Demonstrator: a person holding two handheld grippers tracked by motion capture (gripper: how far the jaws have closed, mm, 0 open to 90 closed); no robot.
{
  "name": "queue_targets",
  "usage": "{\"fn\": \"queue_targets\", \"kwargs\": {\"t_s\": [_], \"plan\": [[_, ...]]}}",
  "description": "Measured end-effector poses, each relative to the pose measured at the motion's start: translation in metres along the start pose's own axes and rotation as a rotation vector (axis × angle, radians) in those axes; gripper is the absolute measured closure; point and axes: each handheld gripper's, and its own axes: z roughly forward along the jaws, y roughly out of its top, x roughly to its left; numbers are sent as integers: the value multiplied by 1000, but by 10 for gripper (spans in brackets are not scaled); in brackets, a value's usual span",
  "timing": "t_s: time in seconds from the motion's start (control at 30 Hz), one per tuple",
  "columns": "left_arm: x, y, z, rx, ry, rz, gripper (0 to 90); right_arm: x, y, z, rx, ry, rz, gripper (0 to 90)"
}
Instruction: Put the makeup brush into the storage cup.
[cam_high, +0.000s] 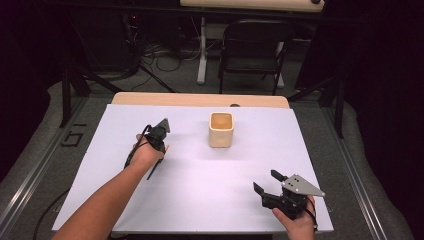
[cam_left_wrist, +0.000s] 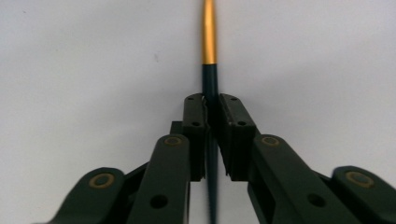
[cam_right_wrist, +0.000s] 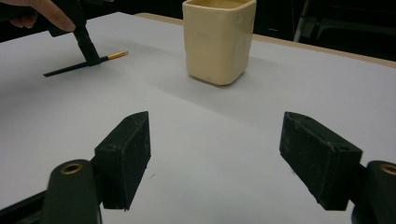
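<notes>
One thin stick-like tool, probably a paintbrush or pen (cam_left_wrist: 208, 79), with a dark shaft and a gold-coloured section toward one end, lies flat on the white table sheet (cam_high: 200, 190) at the left side of the table. In the left gripper view it runs straight up the middle of the picture, the dark shaft passing between the two black jaws and the gold part reaching beyond them. The left gripper (cam_high: 159, 141) is clenched on that shaft, its two pads pressed against it from either side. In the right gripper view the same tool (cam_right_wrist: 84, 64) shows far off at the upper left, lying on the sheet with the left gripper standing on it and one fingertip of the person's hand (cam_right_wrist: 49, 11) above. In the high view, the person's left forearm comes in from the bottom left and the hand wraps the gripper's handle. One cream-coloured square cup (cam_high: 221, 129), open at the top, stands upright near the middle of the sheet, well apart from the tool and to its right. The right gripper (cam_high: 266, 184) rests near the bottom right corner of the sheet, its two jaws spread wide with nothing between them, facing the cup. Beyond the table stands one dark folding chair (cam_high: 255, 47) on the grey floor.
</notes>
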Motion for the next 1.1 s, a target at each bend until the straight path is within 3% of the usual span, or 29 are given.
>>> {"fn": "queue_targets", "kwargs": {"t_s": [0.7, 1.1], "plan": [[1, 1, 0, 2, -4, 8, 831, -1, -1, 2, 0, 0, 1, 250], [-2, -1, -9, -11, 2, 69, 833, -1, -1, 2, 4, -2, 3, 250]]}}
